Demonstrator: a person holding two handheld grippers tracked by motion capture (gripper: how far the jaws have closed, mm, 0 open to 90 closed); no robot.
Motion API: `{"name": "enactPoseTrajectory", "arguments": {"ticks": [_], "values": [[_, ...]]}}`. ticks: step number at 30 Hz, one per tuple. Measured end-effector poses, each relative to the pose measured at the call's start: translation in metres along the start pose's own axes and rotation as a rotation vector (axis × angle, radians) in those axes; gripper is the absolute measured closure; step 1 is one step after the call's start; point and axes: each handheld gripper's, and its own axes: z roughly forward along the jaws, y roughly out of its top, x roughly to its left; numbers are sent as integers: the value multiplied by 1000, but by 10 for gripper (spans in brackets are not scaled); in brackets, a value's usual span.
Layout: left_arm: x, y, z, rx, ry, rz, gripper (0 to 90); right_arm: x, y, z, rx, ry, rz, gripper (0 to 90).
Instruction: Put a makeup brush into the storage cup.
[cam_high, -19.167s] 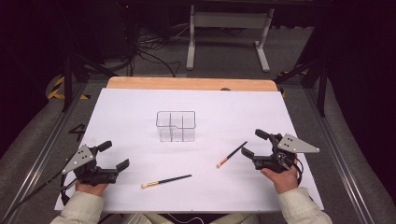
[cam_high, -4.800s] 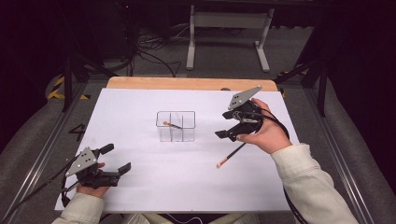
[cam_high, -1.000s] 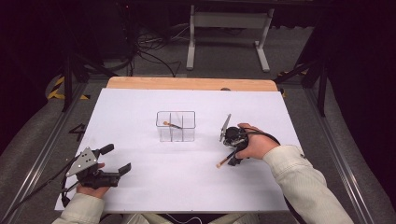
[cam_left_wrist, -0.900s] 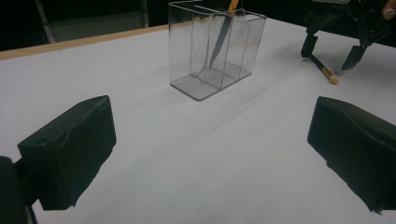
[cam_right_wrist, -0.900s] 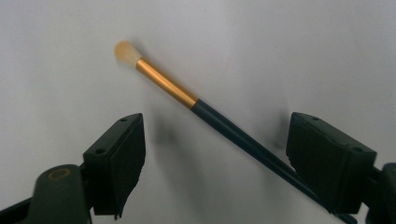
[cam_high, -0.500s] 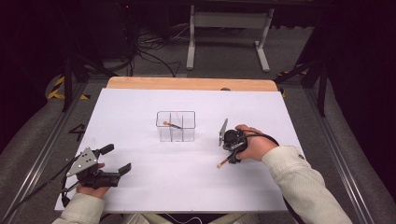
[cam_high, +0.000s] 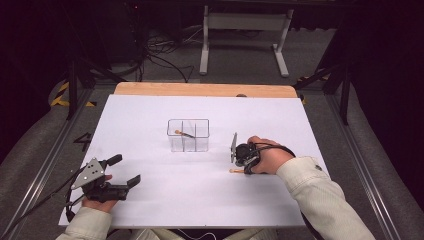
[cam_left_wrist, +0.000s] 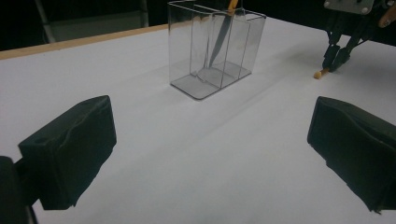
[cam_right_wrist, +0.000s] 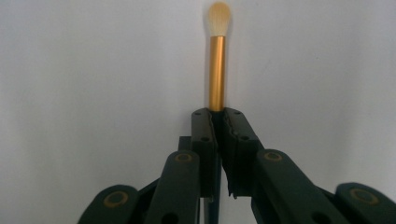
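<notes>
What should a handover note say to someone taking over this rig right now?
Right gripper: jaws have just closed on the second gold-handled makeup brush, which lies on the white table cover right of the organiser.
Left gripper: open, holding nothing, near the front left corner.
Clear plastic compartment organiser: mid-table, with the first brush leaning inside.
Done: one brush stowed, second gripped.
Left: lift the second brush and drop it into the organiser.
</notes>
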Motion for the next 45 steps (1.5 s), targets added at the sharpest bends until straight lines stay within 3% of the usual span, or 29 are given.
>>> {"name": "enactPoseTrajectory", "arguments": {"ticks": [13,27,45], "values": [[0,0,1,0,3,-1,17,-1,-1,-3,-9,10,28,841],[0,0,1,0,3,-2,17,4,3,-42,-57,-16,43,841],[0,0,1,-1,3,-2,18,11,11,-77,-136,-54,39,840]]}}
